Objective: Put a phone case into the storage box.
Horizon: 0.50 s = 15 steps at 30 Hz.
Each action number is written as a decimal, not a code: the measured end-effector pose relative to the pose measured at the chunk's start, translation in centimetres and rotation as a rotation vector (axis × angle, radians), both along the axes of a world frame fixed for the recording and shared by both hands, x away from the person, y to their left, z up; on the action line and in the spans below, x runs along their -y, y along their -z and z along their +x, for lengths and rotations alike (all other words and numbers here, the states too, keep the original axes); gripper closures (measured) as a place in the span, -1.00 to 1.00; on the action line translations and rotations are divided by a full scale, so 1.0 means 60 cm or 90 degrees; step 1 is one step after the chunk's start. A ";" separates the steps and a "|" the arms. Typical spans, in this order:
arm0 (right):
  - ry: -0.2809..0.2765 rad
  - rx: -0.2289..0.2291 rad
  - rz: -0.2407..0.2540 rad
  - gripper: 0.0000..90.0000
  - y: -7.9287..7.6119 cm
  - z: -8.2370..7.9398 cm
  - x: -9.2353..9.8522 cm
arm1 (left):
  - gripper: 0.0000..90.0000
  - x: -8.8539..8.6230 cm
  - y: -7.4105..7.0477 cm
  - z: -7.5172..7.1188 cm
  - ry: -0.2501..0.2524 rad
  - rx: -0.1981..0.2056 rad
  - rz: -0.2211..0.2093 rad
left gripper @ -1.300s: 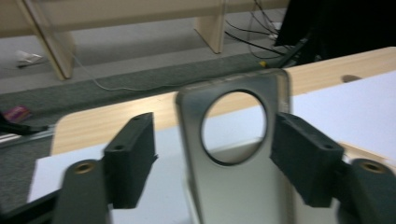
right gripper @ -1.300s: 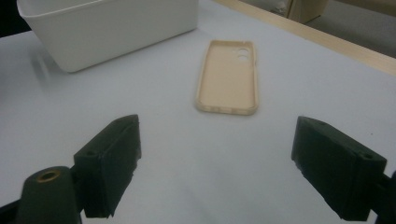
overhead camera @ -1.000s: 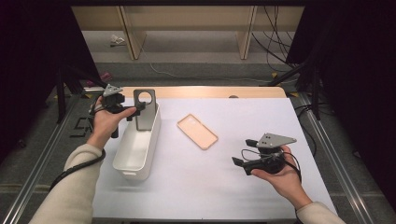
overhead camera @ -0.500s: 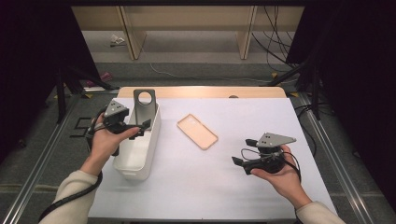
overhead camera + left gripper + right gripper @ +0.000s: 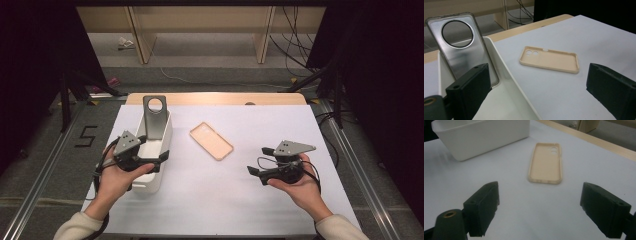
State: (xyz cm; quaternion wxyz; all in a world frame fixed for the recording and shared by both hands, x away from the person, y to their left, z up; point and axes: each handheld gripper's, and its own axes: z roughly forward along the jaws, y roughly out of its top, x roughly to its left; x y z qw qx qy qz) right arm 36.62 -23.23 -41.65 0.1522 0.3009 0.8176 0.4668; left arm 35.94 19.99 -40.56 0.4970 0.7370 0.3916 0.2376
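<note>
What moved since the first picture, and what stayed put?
The left gripper let go of the grey case and pulled back toward the person, open. The grey case stays leaning in the white bin. The tan case and right gripper haven't moved.

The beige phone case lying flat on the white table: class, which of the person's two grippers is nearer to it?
Left, narrowly. The left gripper hangs over the white bin, just left of the beige phone case; the right gripper hovers lower right, farther off.

Lab/test rig setup indicated: white-covered table (image 5: 220, 200) framed w/ metal rails (image 5: 35, 195), black drapes at upper left/right, cables (image 5: 295, 30) top right.
</note>
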 end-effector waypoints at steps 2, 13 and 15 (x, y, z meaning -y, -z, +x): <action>0.001 0.000 0.000 -0.63 0.000 0.001 0.001 | -0.88 0.005 0.004 -0.007 0.013 0.008 0.009; 0.002 -0.002 0.005 -0.63 0.001 0.003 0.000 | -0.86 0.032 0.015 -0.022 0.048 0.006 0.024; 0.003 -0.003 0.005 -0.63 0.001 0.004 0.001 | -0.86 0.035 0.019 -0.024 0.053 0.001 0.026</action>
